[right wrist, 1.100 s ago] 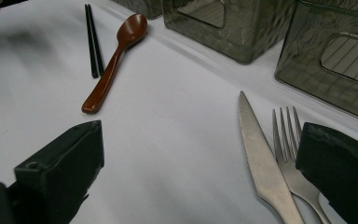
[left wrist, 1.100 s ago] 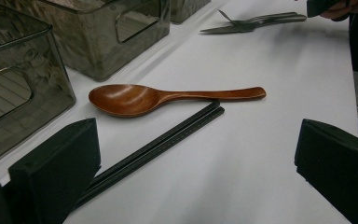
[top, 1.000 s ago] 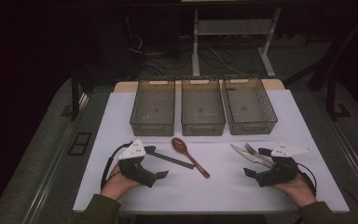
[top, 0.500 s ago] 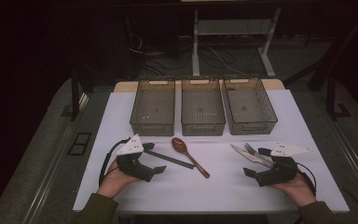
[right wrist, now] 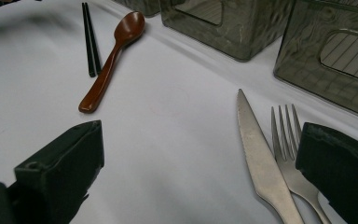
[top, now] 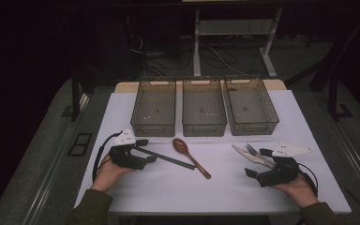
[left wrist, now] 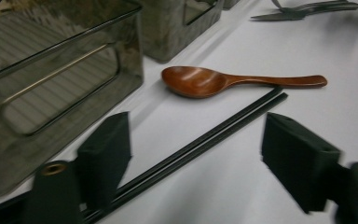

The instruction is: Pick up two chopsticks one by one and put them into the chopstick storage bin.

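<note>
The left gripper (left wrist: 193, 163), jaws apart and just closing in, straddles the pair of thin black chopsticks (left wrist: 205, 142) lying on the white table (top: 225, 187) beside the brown wooden spoon (left wrist: 205, 81), not yet pinching them; no readable writing anywhere

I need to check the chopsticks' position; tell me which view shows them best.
The left gripper view: the black chopsticks run lengthwise between its jaws, close up. The high view shows them small beside the wooden spoon; the right gripper view shows their far ends.

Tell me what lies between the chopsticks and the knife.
The high view shows the wooden spoon between the chopsticks and the knife; otherwise, bare white table.
</note>
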The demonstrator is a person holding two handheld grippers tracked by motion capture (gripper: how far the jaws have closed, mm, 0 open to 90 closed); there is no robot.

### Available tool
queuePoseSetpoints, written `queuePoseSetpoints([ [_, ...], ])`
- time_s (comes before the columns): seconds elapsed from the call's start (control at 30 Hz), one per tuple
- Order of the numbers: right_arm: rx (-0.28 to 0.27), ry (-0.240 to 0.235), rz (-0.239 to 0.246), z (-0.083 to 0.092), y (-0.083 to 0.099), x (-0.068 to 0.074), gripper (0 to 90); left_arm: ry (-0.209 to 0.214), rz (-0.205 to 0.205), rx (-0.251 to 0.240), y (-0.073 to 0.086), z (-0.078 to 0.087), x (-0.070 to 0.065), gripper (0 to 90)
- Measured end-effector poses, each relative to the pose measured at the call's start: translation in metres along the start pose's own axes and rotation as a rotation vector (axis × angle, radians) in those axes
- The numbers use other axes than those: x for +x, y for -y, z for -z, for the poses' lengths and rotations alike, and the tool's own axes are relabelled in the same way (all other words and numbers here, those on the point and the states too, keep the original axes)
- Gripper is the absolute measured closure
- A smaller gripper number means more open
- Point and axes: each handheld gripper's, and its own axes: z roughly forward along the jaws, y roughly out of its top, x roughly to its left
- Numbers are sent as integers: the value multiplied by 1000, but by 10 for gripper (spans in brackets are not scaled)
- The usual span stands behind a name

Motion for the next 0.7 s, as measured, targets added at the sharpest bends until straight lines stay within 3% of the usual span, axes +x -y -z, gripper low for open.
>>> queuePoseSetpoints([
  [0.17,-1,2,-7,0,0,-1,5,-73,10,28,4,1,15,358],
  [0.4,10,8,-5,-1,0,-1,5,-136,49,74,8,4,35,646],
  [0.5,9,8,-7,-1,0,-1,5,-156,86,91,10,3,43,743],
  [0.7,13,7,-11,-1,0,-1,5,-167,114,135,14,1,55,884],
])
